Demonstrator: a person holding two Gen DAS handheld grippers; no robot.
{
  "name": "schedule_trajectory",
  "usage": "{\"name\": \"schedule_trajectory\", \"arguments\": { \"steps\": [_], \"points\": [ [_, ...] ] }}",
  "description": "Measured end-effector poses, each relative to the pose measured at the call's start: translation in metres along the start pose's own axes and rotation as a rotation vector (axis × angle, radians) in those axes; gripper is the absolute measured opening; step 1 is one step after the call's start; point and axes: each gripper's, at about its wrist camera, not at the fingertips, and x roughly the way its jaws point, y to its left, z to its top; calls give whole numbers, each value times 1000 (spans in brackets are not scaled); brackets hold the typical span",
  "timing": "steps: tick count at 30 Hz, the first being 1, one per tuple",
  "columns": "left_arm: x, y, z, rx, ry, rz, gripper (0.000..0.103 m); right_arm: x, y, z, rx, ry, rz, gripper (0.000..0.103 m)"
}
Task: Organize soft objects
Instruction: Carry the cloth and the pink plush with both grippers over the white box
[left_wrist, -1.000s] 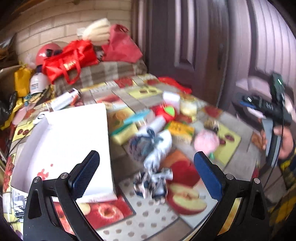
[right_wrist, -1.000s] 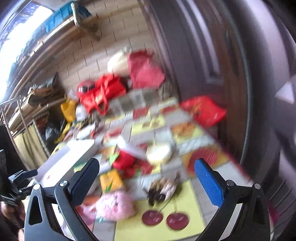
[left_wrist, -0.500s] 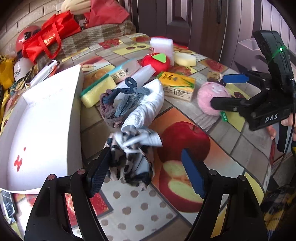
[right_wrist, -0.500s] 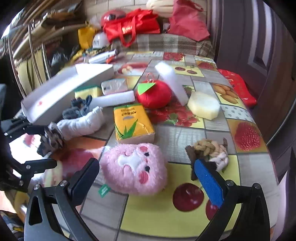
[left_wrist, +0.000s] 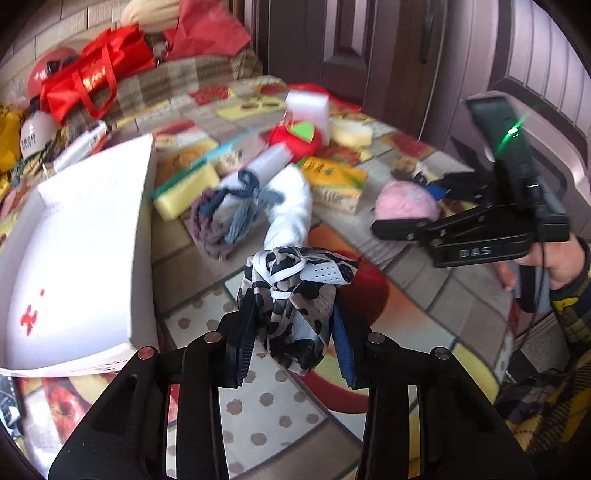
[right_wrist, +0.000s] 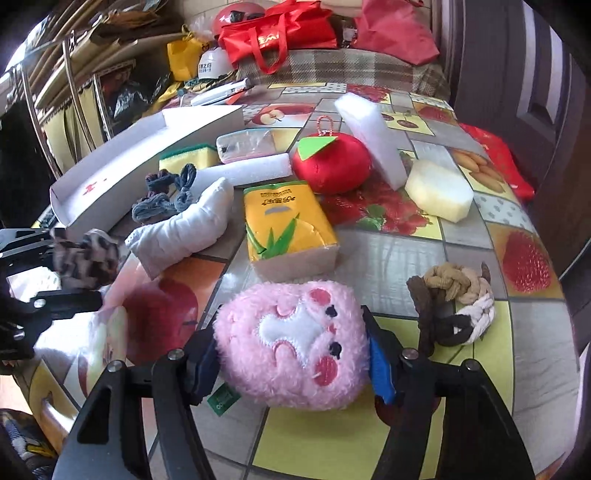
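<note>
Your left gripper (left_wrist: 293, 332) is clamped on the black-and-white patterned scarf (left_wrist: 295, 295), its blue pads pressing the bunched fabric from both sides; the bundle hangs between the fingers, and whether its lower end touches the fruit-print tablecloth (left_wrist: 280, 406) cannot be told. The scarf sits just to the right of the white cardboard box (left_wrist: 74, 258), whose near corner lies beside your left finger. Beyond the scarf a rolled white sock (left_wrist: 291, 210) lies on the cloth, with a tangle of grey and purple hair ties (left_wrist: 225, 218) touching its left side. Your right gripper (right_wrist: 291, 363) is closed around the pink plush toy (right_wrist: 291, 339), a finger on each flank, and the toy rests on a yellow panel of the cloth with its embroidered face turned upward. Just right of it lies a knotted bundle of brown, beige and white socks (right_wrist: 454, 306), close to your right finger but apart from the plush. Ahead of the plush stands a yellow tissue pack (right_wrist: 288, 225), and behind that a red plush apple (right_wrist: 332, 162) leans against a white foam block (right_wrist: 373, 136). A pale yellow sponge (right_wrist: 439, 192) lies to the right of the apple, and a green-and-yellow scouring sponge (right_wrist: 188, 157) sits next to the box's long side.
</note>
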Motion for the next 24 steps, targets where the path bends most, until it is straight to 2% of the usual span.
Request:
{"name": "schedule_trajectory", "arguments": {
  "steps": [3, 6, 10, 13, 17, 19, 21, 24],
  "points": [
    [0, 0, 2, 5, -3, 9, 37, 1, 1, 0, 3, -7, -1, 66],
    [-1, 6, 3, -33, -20, 5, 37, -6, -1, 0, 26, -33, 6, 66],
    [-15, 12, 7, -60, -86, 45, 37, -36, -4, 5, 63, -123, 40, 66],
    [-30, 21, 15, -78, -163, 120, 37, -70, -1, 20, 78, -248, 65, 66],
    [-43, 42, 23, -115, -294, 287, 37, -99, 9, 41, 99, -440, 75, 67],
    [-43, 55, 21, -144, -335, 367, 37, -100, 18, 48, 106, -530, 58, 67],
    [-42, 71, 16, -191, -367, 416, 37, -93, 27, 49, 107, -597, 31, 67],
    [-43, 85, 3, -224, -401, 508, 37, -75, 40, 43, 83, -657, 2, 67]
  ]
}}
